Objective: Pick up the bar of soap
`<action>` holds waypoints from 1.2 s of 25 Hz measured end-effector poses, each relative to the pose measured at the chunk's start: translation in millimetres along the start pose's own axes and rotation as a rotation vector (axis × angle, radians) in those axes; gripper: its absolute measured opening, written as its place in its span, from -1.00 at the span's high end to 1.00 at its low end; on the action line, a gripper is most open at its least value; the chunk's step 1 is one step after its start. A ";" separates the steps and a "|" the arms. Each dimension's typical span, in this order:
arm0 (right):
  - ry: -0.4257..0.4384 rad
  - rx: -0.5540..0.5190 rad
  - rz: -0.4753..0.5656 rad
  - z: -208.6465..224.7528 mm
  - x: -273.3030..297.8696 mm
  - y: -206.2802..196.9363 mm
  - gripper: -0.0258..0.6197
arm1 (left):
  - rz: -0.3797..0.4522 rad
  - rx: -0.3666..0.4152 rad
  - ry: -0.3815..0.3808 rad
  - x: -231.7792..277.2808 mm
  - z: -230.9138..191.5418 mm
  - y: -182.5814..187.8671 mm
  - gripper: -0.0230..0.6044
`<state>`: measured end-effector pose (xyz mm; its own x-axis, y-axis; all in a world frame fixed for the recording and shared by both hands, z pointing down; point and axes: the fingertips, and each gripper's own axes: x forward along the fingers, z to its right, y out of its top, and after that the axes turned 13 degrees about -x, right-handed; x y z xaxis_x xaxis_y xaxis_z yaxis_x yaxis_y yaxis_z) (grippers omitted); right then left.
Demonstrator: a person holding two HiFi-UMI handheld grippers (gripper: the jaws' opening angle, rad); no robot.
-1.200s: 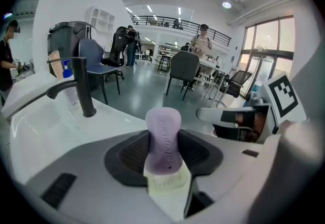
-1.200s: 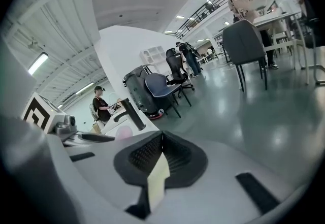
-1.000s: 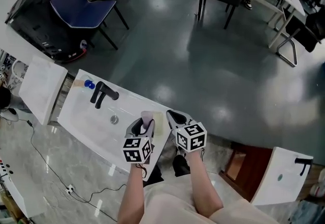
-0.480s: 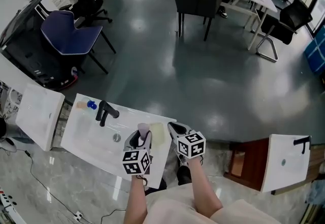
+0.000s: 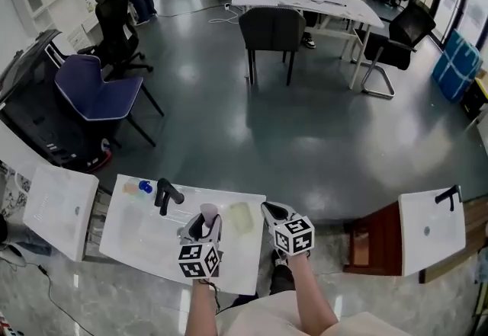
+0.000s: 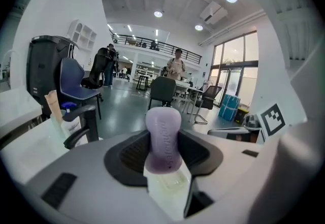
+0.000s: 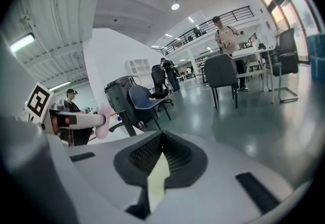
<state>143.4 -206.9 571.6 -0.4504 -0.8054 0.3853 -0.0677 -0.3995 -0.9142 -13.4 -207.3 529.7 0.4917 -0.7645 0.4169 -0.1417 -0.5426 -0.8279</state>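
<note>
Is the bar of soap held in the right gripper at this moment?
No, the bar of soap is clamped between the jaws of the left gripper, while the right gripper holds nothing.

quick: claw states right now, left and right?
Left claw: closed on the lilac bar of soap.
Right claw: closed, nothing in it.

No legible text anywhere. Embossed lettering on bar of soap [image 6: 163,139], too blurred to read.
</note>
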 end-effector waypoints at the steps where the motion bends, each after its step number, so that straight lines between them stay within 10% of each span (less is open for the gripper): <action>1: -0.025 -0.016 0.001 1.0 -5.0 -1.2 0.90 | 0.006 0.011 -0.015 -1.1 -1.5 4.1 0.34; 30: -0.266 -0.012 0.091 4.0 -69.5 -33.1 0.91 | 0.119 0.084 -0.163 -37.5 -11.1 -6.3 0.35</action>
<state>180.5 -139.5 575.6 -0.2057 -0.9252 0.3190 -0.0485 -0.3159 -0.9475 -40.5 -179.1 523.5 0.6090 -0.7515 0.2537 -0.1386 -0.4158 -0.8988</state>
